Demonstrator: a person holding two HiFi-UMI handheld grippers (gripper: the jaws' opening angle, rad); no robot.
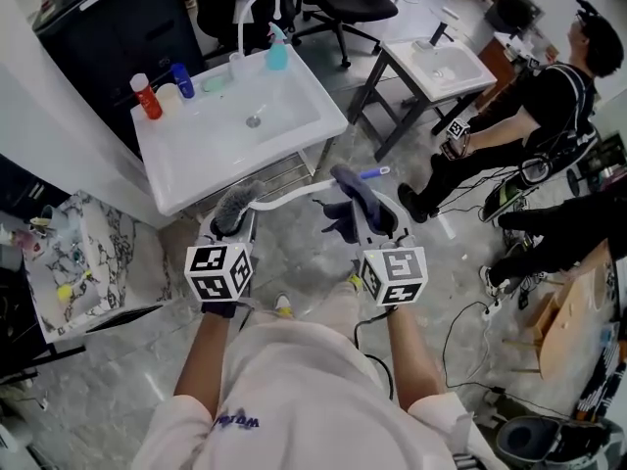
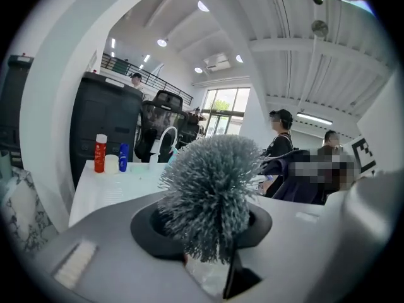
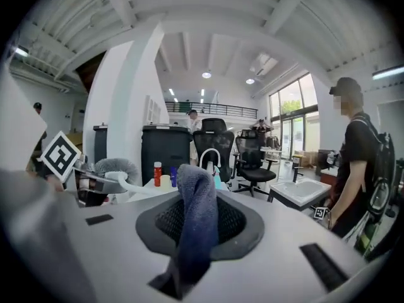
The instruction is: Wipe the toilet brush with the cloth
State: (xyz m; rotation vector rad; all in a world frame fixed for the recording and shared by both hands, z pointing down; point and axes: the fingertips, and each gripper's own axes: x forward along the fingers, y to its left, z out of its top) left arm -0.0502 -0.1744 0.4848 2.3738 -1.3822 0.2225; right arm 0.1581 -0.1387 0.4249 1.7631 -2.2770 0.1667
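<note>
Blue cloth (image 1: 355,204) over toilet brush (image 1: 235,206) handle

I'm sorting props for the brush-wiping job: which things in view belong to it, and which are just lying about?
Part of the job:
- toilet brush
- cloth

Just lying about:
- red bottle
- blue bottle
- teal bottle
- sink
- office chair

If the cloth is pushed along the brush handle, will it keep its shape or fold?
Probably floppy: the cloth droops over itself where the right gripper pinches it, so it would likely fold and bunch. It looks thick and fuzzy, so it may drag on the brush, not slip.
</note>
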